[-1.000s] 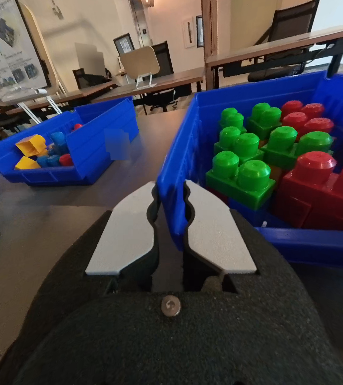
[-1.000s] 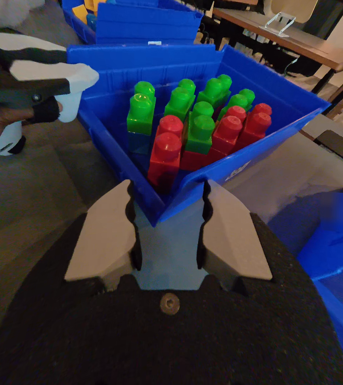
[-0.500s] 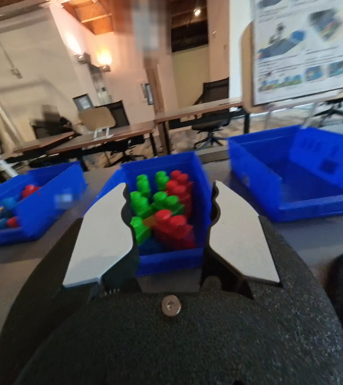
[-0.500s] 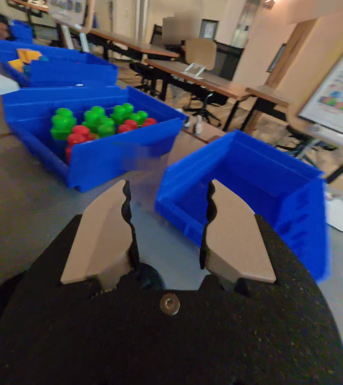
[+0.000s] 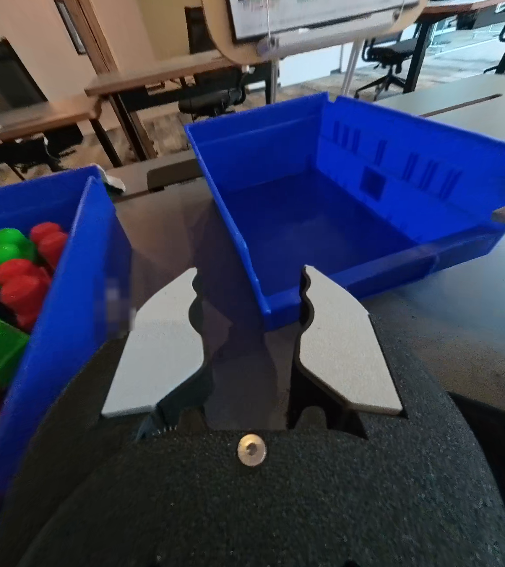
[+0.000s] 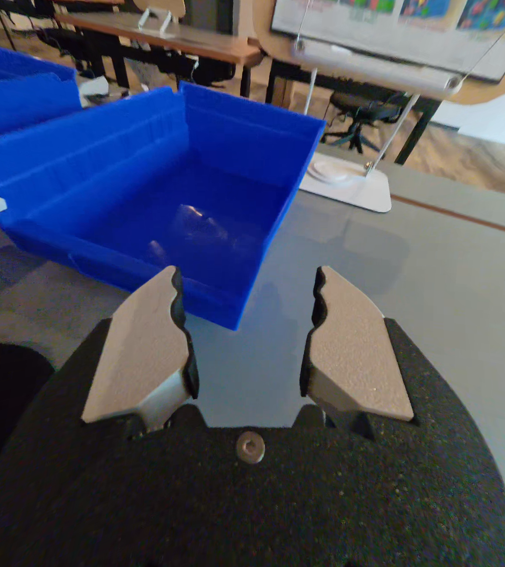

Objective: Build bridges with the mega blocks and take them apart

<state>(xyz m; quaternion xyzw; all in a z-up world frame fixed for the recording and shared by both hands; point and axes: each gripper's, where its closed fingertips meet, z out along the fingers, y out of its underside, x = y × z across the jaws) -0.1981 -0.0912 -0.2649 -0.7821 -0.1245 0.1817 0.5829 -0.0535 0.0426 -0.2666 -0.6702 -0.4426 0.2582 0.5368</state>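
Both grippers, left gripper [image 5: 249,302] and right gripper [image 6: 246,302], have swung to the empty bin [image 5: 321,221], fingers wide apart holding nothing, while light, rigid blocks [image 5: 14,276], best pinched across their sides, sit in the left bin [image 5: 70,291].

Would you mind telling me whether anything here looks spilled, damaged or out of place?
Nothing stands out. The empty blue bin sits flat on the table, the red and green blocks stay inside their bin, and both grippers are open and empty.
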